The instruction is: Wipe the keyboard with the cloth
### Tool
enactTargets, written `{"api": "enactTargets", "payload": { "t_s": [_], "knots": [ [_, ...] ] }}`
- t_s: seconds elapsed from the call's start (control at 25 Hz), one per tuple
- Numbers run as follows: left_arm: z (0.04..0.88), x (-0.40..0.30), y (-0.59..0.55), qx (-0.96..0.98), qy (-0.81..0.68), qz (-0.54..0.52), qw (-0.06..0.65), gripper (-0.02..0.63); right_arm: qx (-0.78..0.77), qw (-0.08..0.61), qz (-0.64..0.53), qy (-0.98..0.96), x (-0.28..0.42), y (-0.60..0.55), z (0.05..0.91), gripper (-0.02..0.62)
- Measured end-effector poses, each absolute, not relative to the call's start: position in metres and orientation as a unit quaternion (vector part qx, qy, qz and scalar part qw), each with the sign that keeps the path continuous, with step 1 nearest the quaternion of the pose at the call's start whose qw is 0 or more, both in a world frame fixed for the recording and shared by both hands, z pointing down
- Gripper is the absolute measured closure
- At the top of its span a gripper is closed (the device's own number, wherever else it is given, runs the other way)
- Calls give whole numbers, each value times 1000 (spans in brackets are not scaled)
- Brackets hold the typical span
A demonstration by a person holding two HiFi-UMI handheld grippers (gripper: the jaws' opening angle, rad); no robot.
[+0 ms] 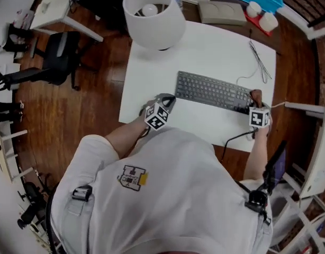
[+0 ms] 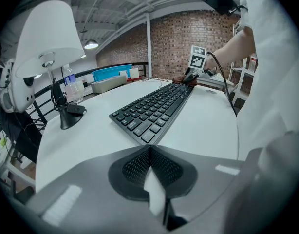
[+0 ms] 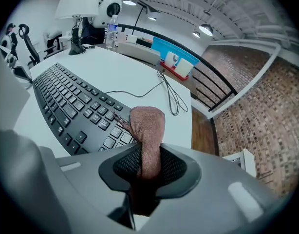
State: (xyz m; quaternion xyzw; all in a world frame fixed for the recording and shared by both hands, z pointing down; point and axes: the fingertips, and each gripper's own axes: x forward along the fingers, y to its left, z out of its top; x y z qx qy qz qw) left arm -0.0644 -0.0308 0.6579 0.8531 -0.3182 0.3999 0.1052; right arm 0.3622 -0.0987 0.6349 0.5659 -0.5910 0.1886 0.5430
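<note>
1. Two grippers are over the white table (image 1: 152,62) in the head view.
   - The keyboard (image 1: 213,91) lies slantwise in the middle of the frame, and a lamp (image 1: 153,15) stands at the upper centre.
   - The left gripper (image 1: 166,99) is near the keyboard's left end, apart from it.
   - The right gripper (image 1: 255,97) is at the keyboard's right end, at the centre right of the frame.
   - The brownish cloth (image 1: 254,93) is at the tip of the right gripper, over the last keys.
   - Both forearms come up from the bottom of the frame, and both grippers point downward and away from the person.

2. In the left gripper view the jaws are pressed together, with nothing between them.
   - The keyboard runs from the lower centre toward the upper right, just ahead of the jaws.
   - This gripper probably waits there to steady the keyboard if it slides.

3. In the right gripper view the jaws stand narrow and clamp the cloth.
   - A short folded end of the cloth sticks out beyond the jaws, above the right-hand keys.
   - Whether it presses on the keys cannot be told.
   - Held this short, the cloth likely works as a firm pad.
   - Wiping seems to be at the right end, so most keys are likely still to be done.
</note>
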Motion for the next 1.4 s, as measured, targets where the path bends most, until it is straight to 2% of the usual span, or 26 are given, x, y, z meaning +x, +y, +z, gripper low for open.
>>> {"api": "enactTargets", "payload": {
  "t_s": [0.48,0.64,0.88,1.12,1.24,1.4],
  "knots": [
    [640,-81,-25,864,-314,379,110,606,559,534,212,-598,326,-84,622,502],
    [639,-121,-26,860,-326,379,105,606,532,527,159,-643,235,-99,608,502],
    [640,-82,-30,866,-314,373,113,606,417,517,81,-743,116,-99,595,502],
    [637,-74,-30,868,-309,374,107,606,283,507,10,-814,-28,-86,594,502],
    [637,-74,-30,868,-303,378,106,606,243,518,-7,-820,-64,-77,608,500],
    [636,-74,-30,870,-298,379,105,606,235,534,-8,-812,-71,-72,620,500]
  ]
}}
